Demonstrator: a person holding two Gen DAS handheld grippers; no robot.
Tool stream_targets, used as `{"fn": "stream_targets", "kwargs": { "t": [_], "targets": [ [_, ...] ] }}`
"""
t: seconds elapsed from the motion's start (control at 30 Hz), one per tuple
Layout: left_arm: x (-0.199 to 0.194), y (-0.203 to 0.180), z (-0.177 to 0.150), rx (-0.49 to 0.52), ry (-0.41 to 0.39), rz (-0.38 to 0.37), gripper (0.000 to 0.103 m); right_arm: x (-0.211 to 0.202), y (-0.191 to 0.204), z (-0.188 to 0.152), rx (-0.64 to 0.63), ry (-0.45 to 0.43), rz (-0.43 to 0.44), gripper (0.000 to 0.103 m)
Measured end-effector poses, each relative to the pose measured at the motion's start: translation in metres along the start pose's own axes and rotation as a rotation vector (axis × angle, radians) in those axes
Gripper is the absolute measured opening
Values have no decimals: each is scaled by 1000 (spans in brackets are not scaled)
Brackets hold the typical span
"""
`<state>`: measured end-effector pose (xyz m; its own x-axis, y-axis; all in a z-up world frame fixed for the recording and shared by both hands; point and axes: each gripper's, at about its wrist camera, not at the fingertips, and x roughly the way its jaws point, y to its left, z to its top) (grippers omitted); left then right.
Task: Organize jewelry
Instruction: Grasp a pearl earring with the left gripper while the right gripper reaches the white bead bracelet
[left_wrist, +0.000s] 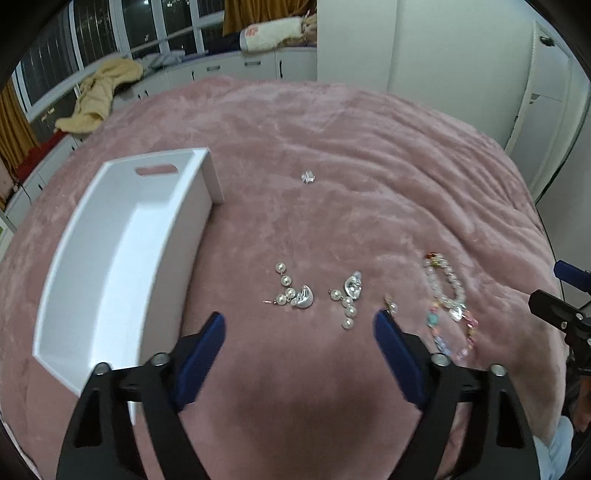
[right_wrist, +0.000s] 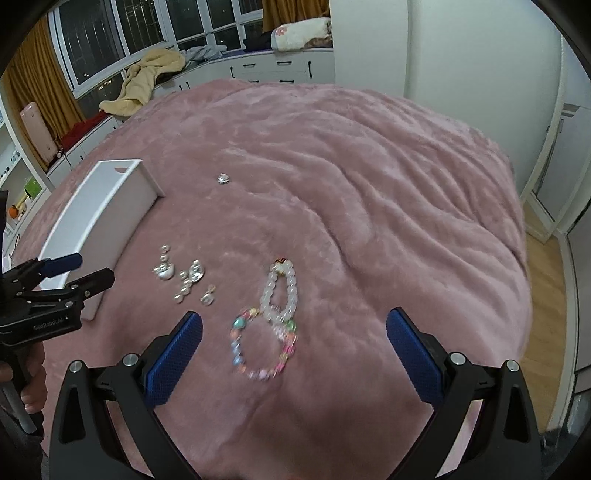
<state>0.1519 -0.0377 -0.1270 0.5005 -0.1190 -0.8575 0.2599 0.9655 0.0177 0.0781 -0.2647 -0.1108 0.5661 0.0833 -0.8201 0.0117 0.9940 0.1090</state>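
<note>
- The left gripper (left_wrist: 299, 325) hangs with jaws wide apart and empty above a pink blanket (left_wrist: 369, 147); two pearl earrings (left_wrist: 295, 291) lie just ahead of its tips.
- A white tray (left_wrist: 110, 258) sits to its left.
- The right gripper (right_wrist: 293, 328) is likewise spread, two bead bracelets (right_wrist: 273, 314) between its fingertips, untouched.
- A small silver piece (right_wrist: 223, 178) lies farther ahead.

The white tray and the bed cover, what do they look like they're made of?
White tray: looks like painted wood or board, matte, judging by its thick flat walls, square edges and cut-out handle slot; plastic can't be ruled out.
Pink bed cover: looks like plush fleece, with a soft nap that shows light and dark streaks.
</note>
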Motion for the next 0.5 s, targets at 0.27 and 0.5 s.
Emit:
{"fn": "stream_targets", "kwargs": {
  "t": [0.27,0.5],
  "targets": [
    [77,5,18,-17,35,-21,66,71,-9,17,-25,32,-5,92],
    [129,10,26,-51,99,1,50,109,-15,13,-23,62,63,76]
  ]
}}
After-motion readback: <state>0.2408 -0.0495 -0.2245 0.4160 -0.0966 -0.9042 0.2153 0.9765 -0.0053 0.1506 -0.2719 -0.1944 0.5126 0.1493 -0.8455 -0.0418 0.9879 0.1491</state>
